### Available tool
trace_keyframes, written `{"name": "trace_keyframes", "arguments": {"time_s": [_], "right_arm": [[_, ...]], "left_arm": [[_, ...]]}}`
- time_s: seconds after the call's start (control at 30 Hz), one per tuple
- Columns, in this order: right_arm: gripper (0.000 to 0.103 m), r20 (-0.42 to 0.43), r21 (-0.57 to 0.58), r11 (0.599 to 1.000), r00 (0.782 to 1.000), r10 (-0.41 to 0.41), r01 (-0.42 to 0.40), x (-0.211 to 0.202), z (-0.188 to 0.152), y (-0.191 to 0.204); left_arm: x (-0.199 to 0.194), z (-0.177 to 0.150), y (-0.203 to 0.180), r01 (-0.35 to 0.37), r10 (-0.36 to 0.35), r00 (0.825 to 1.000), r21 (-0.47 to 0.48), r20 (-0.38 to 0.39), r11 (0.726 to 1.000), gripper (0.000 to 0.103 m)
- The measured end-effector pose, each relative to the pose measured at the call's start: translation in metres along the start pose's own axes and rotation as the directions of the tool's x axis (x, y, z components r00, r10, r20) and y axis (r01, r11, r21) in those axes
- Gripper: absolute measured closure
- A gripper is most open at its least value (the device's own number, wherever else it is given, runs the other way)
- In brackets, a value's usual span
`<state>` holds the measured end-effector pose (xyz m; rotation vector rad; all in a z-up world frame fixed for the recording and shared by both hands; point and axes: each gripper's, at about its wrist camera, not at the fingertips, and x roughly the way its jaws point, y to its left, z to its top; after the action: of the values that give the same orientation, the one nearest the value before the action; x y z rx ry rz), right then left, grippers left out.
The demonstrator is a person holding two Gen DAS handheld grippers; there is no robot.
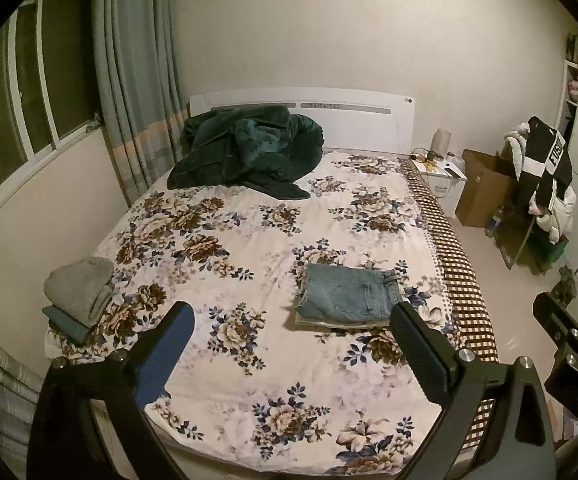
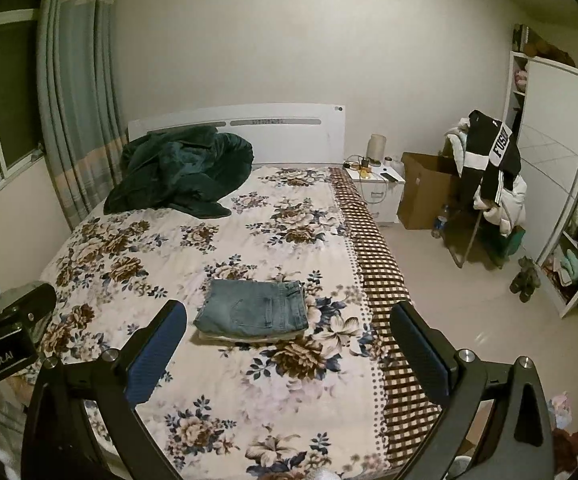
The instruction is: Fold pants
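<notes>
Folded jeans (image 1: 349, 294) lie as a flat rectangle on the floral bedspread (image 1: 249, 240), near its checked right border. Left gripper (image 1: 293, 356) is spread wide, holding nothing, above the bed's foot. Right gripper (image 2: 289, 354) likewise gapes empty. Only the left view shows a grey-and-teal clothes stack (image 1: 79, 298) at the bed's left edge; only the right view shows the wardrobe shelves (image 2: 569, 256).

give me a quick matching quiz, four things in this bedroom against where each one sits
Things:
1. folded jeans
2. dark green blanket
3. grey folded clothes
4. cardboard box

Places:
A. bundled by the headboard
B. on the floor beside the nightstand
C. bed's window-side edge
D. flat on the bed, in front of both open tongs

Pairs: 1-D, 2-A, 3-C, 4-B
</notes>
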<state>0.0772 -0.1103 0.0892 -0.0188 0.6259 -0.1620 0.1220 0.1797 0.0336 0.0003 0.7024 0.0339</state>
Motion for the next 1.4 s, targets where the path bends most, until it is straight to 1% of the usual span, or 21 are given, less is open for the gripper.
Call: {"name": "trace_keyframes", "arguments": {"time_s": [0.57, 0.8, 1.4], "right_arm": [[0.0, -0.013, 0.001, 1.0, 1.0, 0.024, -0.024, -0.008, 0.003, 0.003], [0.0, -0.017, 0.0, 1.0, 0.999, 0.031, -0.031, -0.008, 0.004, 0.002], [0.0, -0.019, 0.006, 0.999, 0.999, 0.036, -0.036, -0.009, 0.001, 0.001]], "left_arm": [[-0.008, -0.002, -0.001, -0.001, 0.001, 1.0, -0.003, -0.005, 1.0, 0.002], [-0.019, -0.007, -0.002, -0.009, 0.009, 1.0, -0.003, -0.01, 1.0, 0.002], [-0.019, -0.007, -0.003, -0.008, 0.008, 1.0, -0.003, -0.01, 1.0, 0.002]]}}
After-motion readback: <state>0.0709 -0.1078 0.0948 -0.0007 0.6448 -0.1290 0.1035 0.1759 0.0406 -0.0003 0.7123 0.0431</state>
